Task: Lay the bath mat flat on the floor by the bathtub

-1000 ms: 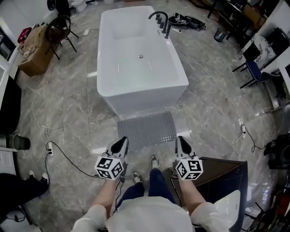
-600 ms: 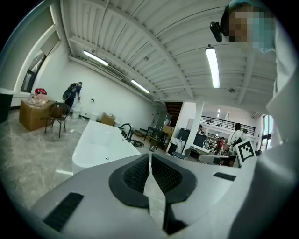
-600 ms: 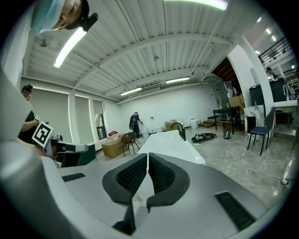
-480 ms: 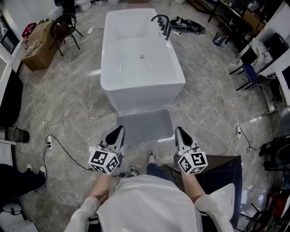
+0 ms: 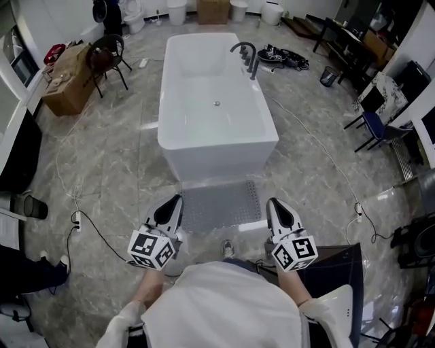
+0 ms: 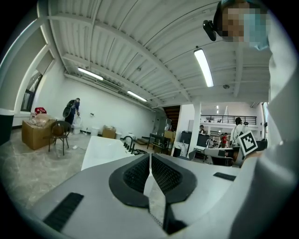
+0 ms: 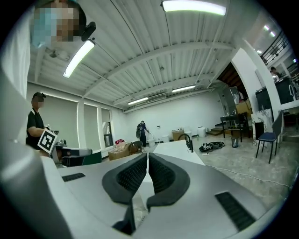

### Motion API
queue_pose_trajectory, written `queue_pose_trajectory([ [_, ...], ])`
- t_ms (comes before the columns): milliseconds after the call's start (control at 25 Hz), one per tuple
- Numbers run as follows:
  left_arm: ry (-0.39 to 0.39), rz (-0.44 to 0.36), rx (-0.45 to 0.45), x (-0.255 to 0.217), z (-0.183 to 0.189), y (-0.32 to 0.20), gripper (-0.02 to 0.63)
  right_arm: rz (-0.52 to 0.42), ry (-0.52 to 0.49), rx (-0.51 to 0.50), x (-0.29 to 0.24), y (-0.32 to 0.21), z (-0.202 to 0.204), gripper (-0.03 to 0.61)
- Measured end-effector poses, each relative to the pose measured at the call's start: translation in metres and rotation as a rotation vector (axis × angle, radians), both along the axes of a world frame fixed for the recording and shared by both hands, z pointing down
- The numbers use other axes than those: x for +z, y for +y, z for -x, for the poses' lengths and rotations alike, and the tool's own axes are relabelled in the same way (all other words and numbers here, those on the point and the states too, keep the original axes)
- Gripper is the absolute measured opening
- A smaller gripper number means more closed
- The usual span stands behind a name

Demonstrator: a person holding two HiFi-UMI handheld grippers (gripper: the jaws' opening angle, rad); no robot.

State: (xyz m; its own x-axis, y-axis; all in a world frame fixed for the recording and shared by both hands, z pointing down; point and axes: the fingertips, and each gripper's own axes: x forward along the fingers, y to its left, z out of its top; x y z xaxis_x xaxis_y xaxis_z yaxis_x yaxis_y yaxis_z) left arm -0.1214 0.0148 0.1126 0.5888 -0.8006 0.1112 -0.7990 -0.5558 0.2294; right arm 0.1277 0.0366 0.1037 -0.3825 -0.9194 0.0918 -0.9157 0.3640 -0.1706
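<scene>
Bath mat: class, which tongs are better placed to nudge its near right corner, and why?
Right, probably: the right tongs hang beside that corner of the bath mat, the left tongs by its left side. Both are shut, empty.

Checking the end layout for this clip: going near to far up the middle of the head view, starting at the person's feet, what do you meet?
The person's shoe → bath mat, lying flat → bathtub → cardboard box at the far end.

The bathtub (image 5: 216, 102) blocks the way far ahead. Bare floor (image 5: 109, 156) lies open at its left and right. A dark cabinet (image 5: 340, 262) stands near right.
</scene>
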Motion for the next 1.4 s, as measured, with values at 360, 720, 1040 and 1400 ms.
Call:
queue_pose_trajectory([
  [360,0.001,-0.031,0.017,-0.013,-0.008,0.014,0.04,-0.013,0.001,-0.008,-0.005,0.004,0.001,0.035],
  [720,-0.011,-0.022,0.011,-0.01,-0.019,0.02,0.04,-0.022,0.025,0.022,-0.008,0.01,-0.006,0.034],
  [1040,-0.01,-0.011,0.003,-0.008,-0.022,0.02,0.04,-0.025,0.031,0.025,-0.01,0.01,-0.004,0.032],
  [1400,-0.003,0.002,-0.012,-0.001,-0.021,0.022,0.04,-0.021,0.031,0.018,-0.007,0.014,0.0,0.031],
])
